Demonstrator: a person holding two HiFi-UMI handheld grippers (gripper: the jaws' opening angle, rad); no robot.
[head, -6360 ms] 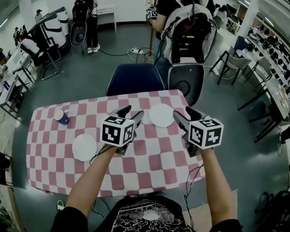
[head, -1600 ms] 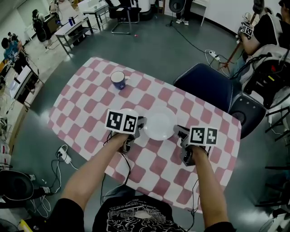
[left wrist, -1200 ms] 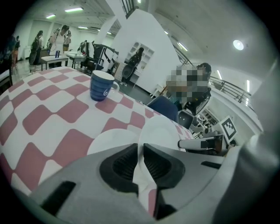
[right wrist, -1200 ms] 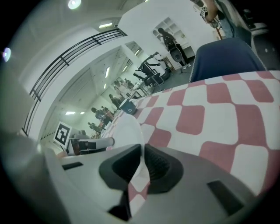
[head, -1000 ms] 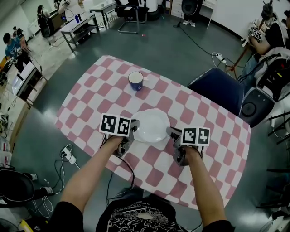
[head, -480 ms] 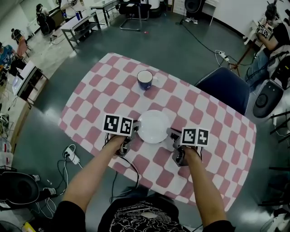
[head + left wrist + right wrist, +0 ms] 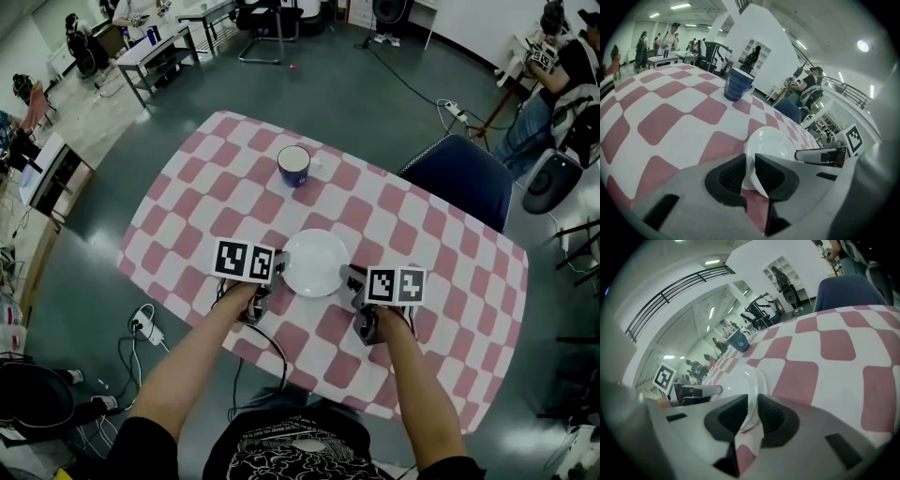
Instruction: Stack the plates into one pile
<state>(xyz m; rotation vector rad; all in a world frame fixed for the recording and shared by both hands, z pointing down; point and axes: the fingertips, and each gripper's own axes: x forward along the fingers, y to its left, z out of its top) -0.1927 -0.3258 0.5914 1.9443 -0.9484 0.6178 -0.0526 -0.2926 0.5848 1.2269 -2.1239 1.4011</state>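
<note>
The white plate [image 7: 316,262] lies on the checked table [image 7: 441,281], in the middle near the front. In the right gripper view the plate [image 7: 740,380] seems to rest on a second rim. My left gripper [image 7: 278,267] is at its left edge and my right gripper [image 7: 352,278] at its right edge. Both pairs of jaws have just been opening. In the left gripper view the plate's [image 7: 771,145] rim still stands between my left gripper's [image 7: 750,173] pads. The opposite rim likewise stands between my right gripper's [image 7: 752,416] pads.
A blue mug [image 7: 293,165] stands upright farther back on the table, also seen as the mug [image 7: 737,84] in the left gripper view. A dark blue chair [image 7: 459,178] sits at the far right side. Cables lie on the floor at the left [image 7: 141,323].
Both grippers have carried the plate toward me and lowered it onto the table. In the last half second the hands have hardly moved.
</note>
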